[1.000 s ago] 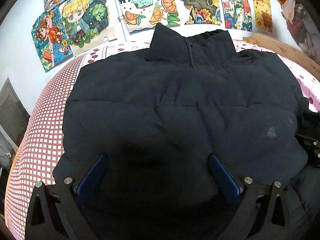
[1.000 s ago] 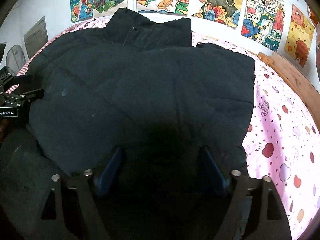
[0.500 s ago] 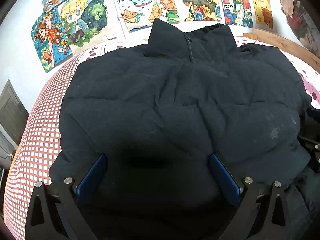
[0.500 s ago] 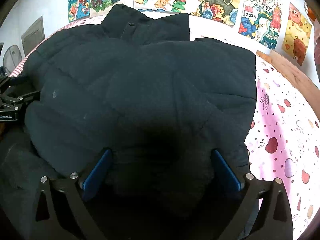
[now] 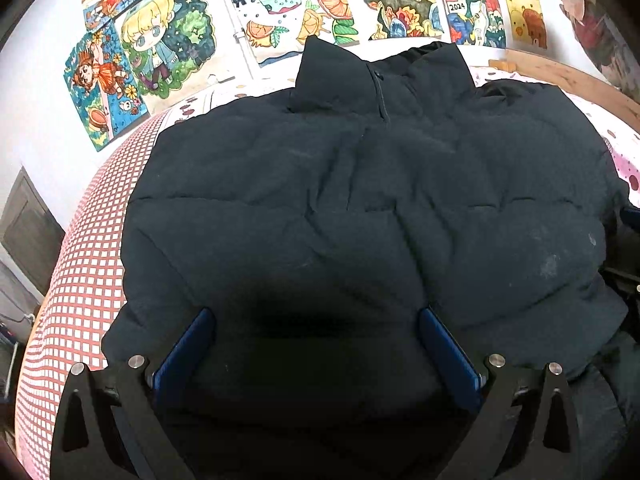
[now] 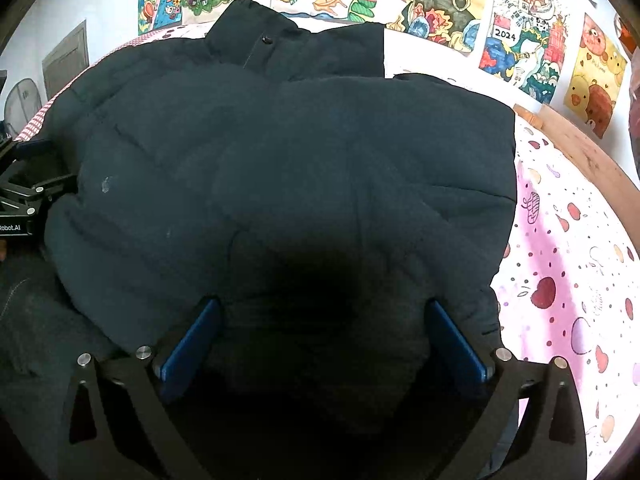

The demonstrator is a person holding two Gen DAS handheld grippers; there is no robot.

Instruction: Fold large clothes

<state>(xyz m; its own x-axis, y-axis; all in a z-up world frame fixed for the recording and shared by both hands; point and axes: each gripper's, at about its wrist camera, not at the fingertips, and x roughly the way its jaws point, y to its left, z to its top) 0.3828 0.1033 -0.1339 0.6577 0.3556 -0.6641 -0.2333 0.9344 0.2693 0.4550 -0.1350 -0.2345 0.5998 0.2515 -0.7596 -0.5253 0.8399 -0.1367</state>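
Observation:
A dark navy puffer jacket (image 5: 360, 208) lies spread front-up on the bed, collar (image 5: 376, 76) towards the wall; it also fills the right wrist view (image 6: 280, 152). My left gripper (image 5: 316, 316) hovers over the jacket's near hem on its left half, blue pads wide apart and open, with fabric bulging between them but not pinched. My right gripper (image 6: 323, 307) stands open just as wide over the near hem on the right half. The left gripper's body shows at the left edge (image 6: 24, 200) of the right wrist view.
The bed has a red-and-white checked sheet (image 5: 80, 280) on the left and a pink heart-print sheet (image 6: 560, 280) on the right. A wooden bed frame (image 6: 592, 160) runs along the far right. Colourful posters (image 5: 160, 60) cover the wall behind.
The right gripper's jaws have spread wider and no longer pinch the jacket's hem. The left gripper has stayed open in place.

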